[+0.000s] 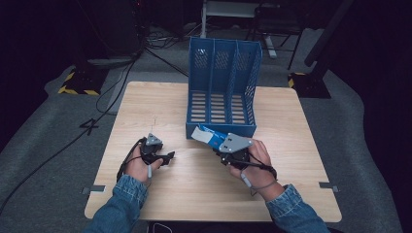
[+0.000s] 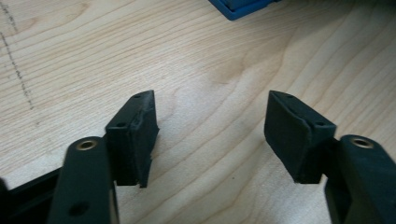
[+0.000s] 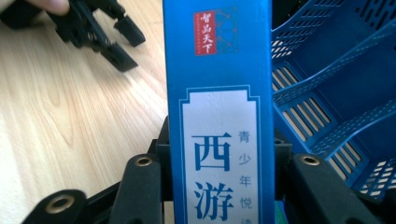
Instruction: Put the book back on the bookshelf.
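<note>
A blue book [image 1: 206,135] with a white title panel is held off the table just in front of the blue file rack [image 1: 221,92]. My right gripper [image 1: 218,147] is shut on it. In the right gripper view the book's spine [image 3: 219,93] stands upright between the two jaws of that gripper [image 3: 219,161], with the rack's slotted compartments [image 3: 336,93] at the right. My left gripper [image 1: 166,157] hovers low over the wooden table [image 1: 160,107] at the left, open, with bare wood between its pads [image 2: 135,135]. The left gripper [image 3: 102,32] is also in the right gripper view, at the top left.
The rack has three compartments and stands at the table's far middle; one corner of the rack [image 2: 243,7] reaches into the left gripper view. A faint pencil line [image 2: 18,70] marks the wood. Cables and yellow-black striped stands [image 1: 77,82] lie on the dark floor beyond the table.
</note>
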### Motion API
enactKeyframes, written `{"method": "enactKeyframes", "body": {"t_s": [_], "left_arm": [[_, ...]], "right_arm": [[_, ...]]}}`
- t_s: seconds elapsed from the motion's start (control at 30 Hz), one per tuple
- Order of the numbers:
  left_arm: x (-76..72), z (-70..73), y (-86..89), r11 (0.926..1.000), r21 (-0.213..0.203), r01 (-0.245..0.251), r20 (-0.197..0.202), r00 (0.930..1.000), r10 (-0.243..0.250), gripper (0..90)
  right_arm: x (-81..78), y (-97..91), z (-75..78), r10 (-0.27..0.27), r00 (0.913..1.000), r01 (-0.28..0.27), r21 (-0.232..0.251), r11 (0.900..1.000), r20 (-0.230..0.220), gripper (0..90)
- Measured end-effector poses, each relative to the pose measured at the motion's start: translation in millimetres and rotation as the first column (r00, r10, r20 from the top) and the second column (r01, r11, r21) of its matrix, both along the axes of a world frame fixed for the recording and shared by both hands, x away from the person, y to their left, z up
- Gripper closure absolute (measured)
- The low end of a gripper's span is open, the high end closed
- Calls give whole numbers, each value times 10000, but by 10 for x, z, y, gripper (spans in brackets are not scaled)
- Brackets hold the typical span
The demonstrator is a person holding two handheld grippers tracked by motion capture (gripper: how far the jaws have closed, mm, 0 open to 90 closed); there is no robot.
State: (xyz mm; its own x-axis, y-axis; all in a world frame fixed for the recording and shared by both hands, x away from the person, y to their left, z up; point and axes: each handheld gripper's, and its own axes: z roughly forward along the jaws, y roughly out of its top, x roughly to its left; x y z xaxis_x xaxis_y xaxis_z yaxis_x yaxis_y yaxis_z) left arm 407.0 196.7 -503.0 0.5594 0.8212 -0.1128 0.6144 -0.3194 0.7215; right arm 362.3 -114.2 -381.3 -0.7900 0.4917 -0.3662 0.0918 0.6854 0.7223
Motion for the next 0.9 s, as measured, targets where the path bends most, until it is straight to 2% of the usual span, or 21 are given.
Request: {"method": "enactKeyframes", "body": {"t_s": [0.03,0.13,0.3,0.4,0.5,0.9], "left_arm": [[9,-2,10,9999,11,-151,-19,9999,151,303],[14,-1,16,9993,108,-359,-86,9993,360,260],[34,-9,25,9969,535,-583,61,9983,581,215],[44,-12,4,9929,988,-665,183,9977,650,187],[50,-12,8,9930,936,-714,102,9974,707,175],[83,-14,66,9884,919,-1207,147,9927,1198,176]], "right_arm": [[11,-33,68,-107,9997,112,267,9996,-199,614],[20,-61,129,-204,9992,221,504,9985,-347,614],[42,-141,277,-491,9967,563,1137,9919,-647,616],[60,-181,336,-723,9944,829,1453,9859,-766,616],[83,-241,418,-1001,9913,1145,1847,9761,-856,616],[98,-374,588,-1273,9856,1527,2619,9529,-1115,617]]}}
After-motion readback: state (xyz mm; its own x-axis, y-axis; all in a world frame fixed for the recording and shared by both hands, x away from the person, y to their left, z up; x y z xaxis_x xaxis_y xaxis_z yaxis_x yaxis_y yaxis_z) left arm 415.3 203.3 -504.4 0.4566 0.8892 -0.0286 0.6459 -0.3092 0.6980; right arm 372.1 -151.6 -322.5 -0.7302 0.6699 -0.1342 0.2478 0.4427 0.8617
